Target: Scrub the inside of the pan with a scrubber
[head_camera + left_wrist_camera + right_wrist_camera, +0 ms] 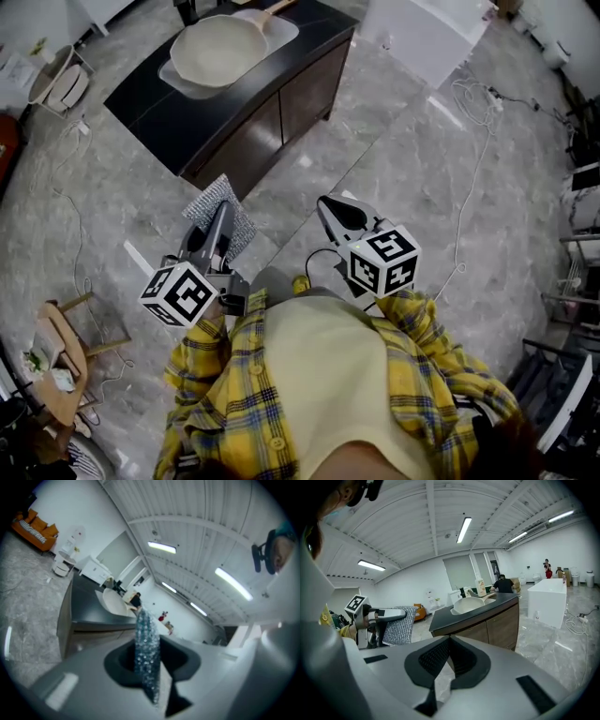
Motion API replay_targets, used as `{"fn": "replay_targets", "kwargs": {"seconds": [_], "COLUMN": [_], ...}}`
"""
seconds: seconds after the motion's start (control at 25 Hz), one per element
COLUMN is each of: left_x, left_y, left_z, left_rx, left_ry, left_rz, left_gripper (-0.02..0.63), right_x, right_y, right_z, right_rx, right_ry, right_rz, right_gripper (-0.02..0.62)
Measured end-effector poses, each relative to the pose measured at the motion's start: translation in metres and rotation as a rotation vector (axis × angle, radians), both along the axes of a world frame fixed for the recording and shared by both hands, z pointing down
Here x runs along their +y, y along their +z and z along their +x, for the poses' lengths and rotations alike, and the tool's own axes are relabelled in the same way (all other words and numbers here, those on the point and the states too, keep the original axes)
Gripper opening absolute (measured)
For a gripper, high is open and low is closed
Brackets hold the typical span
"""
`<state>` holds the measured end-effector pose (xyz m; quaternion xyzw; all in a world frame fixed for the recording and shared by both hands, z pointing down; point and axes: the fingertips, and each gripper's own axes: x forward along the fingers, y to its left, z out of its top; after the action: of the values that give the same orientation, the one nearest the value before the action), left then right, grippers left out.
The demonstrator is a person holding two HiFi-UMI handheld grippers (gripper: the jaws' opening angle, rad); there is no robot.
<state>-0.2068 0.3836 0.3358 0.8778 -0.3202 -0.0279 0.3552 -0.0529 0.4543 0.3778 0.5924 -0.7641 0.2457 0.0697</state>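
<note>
My left gripper (218, 225) has its jaws clamped on the scrubber (207, 198), a square of silver mesh that stands edge-on between them and sticks out past their tips. My right gripper (338, 215) has its jaws pressed together with nothing between them; it sits just beside the left one, at about the same height, the two apart.

The pan (217, 49) lies well ahead of both pairs of jaws, cream-coloured and mouth up, on the dark counter (155, 98). In the left gripper view it shows just past the scrubber's top edge and a little to the left. From my right jaws it is ahead and slightly right. Its wooden handle (274, 10) points away from me. Neither gripper is near it.

Below the counter top, brown cabinet doors (267, 117) face my jaws across bare grey floor (394, 178). To the right of the right jaws stands a white unit (422, 37), with a loose cable (473, 178) trailing over the floor beside it.
</note>
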Motion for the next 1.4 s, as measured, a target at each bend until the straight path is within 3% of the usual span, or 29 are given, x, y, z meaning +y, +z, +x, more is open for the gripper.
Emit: {"fn": "replay_targets", "kwargs": {"seconds": [0.2, 0.64, 1.24, 1.4], "left_x": [-0.017, -0.086, -0.236, -0.256], "left_y": [0.006, 0.028, 0.029, 0.031], "left_z": [-0.006, 0.030, 0.056, 0.060], "left_rx": [0.008, 0.023, 0.002, -0.034], "left_ry": [-0.065, -0.014, -0.021, 0.019], "left_rz": [-0.038, -0.063, -0.084, -0.057], "left_gripper": [0.086, 0.086, 0.086, 0.086], "right_x": [-0.010, -0.057, -0.225, -0.263], "right_y": [0.008, 0.025, 0.016, 0.020], "right_z": [0.009, 0.036, 0.053, 0.050], "right_rx": [-0.009, 0.045, 0.060, 0.063], "right_ry": [0.007, 0.026, -0.036, -0.046], "right_rz": [-0.022, -0.075, -0.096, -0.106], "right_gripper": [0.014, 0.014, 0.014, 0.014]}}
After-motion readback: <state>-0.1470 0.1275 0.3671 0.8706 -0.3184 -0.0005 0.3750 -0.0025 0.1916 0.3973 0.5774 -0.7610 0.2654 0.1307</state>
